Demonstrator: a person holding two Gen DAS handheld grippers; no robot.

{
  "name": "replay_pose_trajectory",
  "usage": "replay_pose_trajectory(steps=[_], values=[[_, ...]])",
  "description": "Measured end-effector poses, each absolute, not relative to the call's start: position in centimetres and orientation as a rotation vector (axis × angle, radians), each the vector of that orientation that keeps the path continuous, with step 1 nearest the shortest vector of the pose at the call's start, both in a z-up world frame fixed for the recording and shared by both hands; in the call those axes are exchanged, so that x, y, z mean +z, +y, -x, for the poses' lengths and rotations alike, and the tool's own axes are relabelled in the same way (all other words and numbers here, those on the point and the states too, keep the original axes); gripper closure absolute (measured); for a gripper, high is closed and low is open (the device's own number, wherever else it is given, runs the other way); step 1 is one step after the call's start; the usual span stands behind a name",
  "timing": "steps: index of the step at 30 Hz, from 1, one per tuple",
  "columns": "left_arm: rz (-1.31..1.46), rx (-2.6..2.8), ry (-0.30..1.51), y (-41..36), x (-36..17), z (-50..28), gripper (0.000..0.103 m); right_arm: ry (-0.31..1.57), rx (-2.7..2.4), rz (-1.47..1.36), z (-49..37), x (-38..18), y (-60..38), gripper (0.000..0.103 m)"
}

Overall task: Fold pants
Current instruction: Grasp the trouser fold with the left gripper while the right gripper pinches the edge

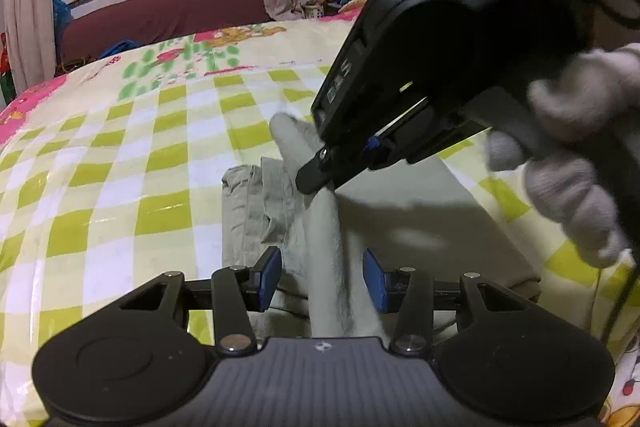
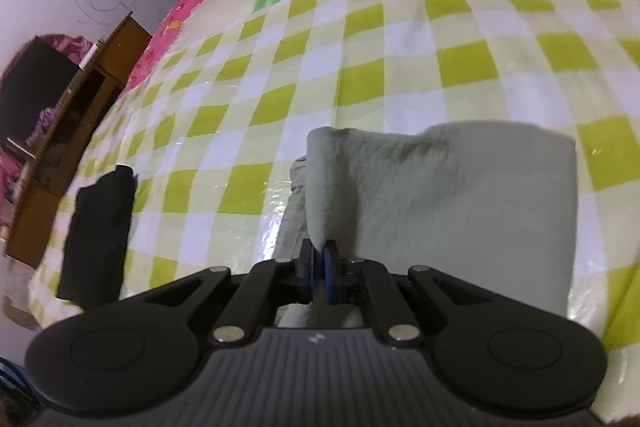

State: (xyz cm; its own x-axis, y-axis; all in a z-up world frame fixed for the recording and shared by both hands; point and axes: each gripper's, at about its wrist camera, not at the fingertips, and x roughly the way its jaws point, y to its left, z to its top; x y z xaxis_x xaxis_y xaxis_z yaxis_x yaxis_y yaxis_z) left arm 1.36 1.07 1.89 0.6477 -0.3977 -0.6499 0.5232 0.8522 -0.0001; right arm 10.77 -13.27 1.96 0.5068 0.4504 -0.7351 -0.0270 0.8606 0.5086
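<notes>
Pale grey-green pants lie folded in a thick rectangle on the green-checked bed sheet. My right gripper is shut on a raised edge of the cloth at the stack's left side, the blue pads pinching a thin fold. In the left wrist view the same pants show a ridge of cloth rising between the pads of my left gripper, which stands open around it with a gap on the left pad's side. The right gripper reaches in from the upper right, held by a hand in a grey glove.
A dark folded garment lies on the sheet near the bed's left edge. Beyond that edge stands wooden furniture. A maroon bench and curtained window lie past the far side of the bed.
</notes>
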Motion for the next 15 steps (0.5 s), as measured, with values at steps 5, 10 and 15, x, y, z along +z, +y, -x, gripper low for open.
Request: replay_pose_trajectory(steps=[5,10,15], values=[[-0.177,-0.541,0.712,1.1,1.9,-2.2,0.080,0.983,0.362,-0.543,-9.9,3.6,-13.6,0.097],[-0.031,-0.517,0.680,4.2,4.0,-3.1,0.081,0.949,0.417,-0.527,-11.2,6.5,-12.0,0.098],[0.080,-0.497,0.784,7.4,2.5,-6.9,0.081,0.993,0.415,-0.510,-14.7,4.9,-8.9,0.098]])
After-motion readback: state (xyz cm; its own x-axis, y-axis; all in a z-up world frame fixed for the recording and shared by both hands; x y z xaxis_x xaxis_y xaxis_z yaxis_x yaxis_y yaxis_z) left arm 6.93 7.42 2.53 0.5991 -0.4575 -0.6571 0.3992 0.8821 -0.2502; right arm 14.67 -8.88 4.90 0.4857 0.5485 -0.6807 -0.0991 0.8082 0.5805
